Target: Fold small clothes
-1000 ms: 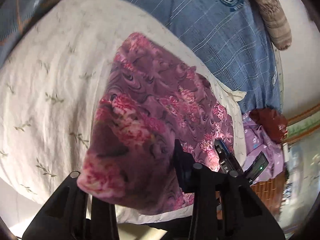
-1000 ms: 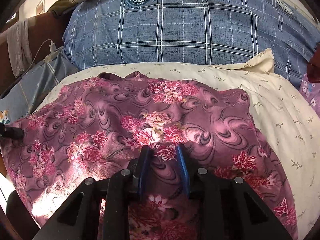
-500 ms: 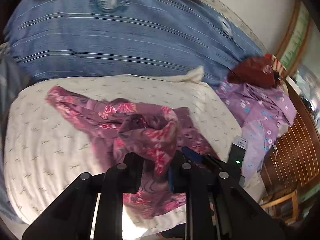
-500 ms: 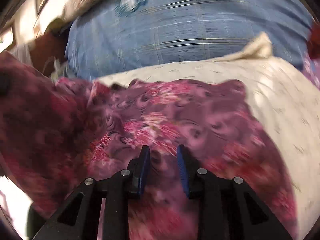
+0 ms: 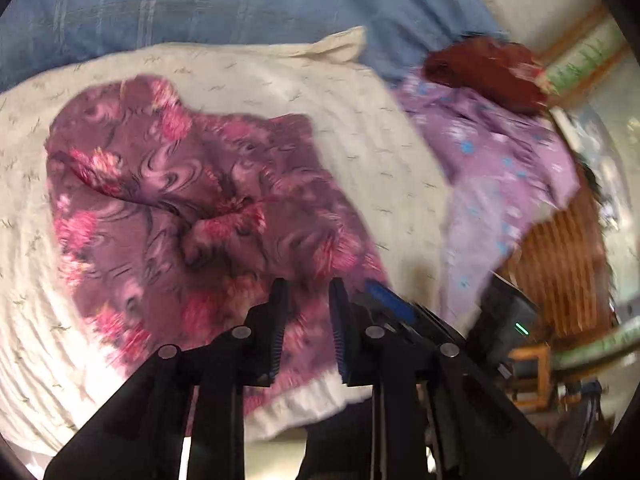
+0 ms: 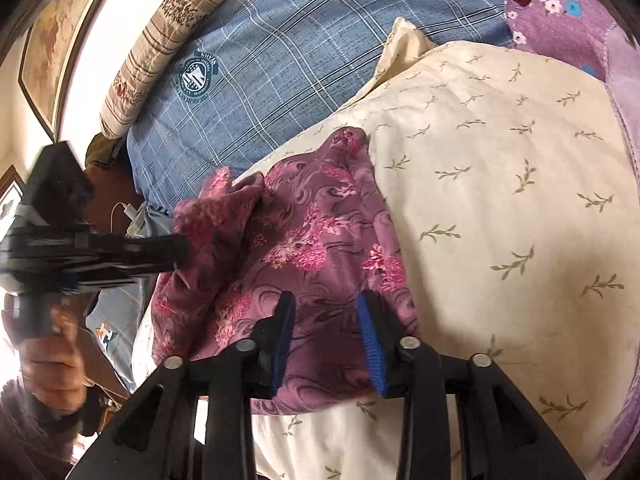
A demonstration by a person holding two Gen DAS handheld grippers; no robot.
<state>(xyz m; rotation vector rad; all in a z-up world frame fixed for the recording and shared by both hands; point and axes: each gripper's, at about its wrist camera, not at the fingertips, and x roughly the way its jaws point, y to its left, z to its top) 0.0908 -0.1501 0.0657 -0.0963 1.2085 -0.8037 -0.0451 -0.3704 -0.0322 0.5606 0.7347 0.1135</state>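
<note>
Fingers of the right gripper [image 6: 326,336] have just been opening over the floral garment [image 6: 312,248], nothing pinched; its loose fold could slump open.

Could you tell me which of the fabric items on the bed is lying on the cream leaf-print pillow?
The magenta floral swirl-patterned garment lies on that pillow. The lilac garment with blue flowers and the dark red cloth lie beside the pillow instead.

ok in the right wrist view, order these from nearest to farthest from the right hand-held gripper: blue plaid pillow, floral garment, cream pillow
From the right hand-held gripper:
1. floral garment, directly under and between its fingers.
2. cream pillow, beneath the garment, spreading right.
3. blue plaid pillow, behind, at the top.
</note>
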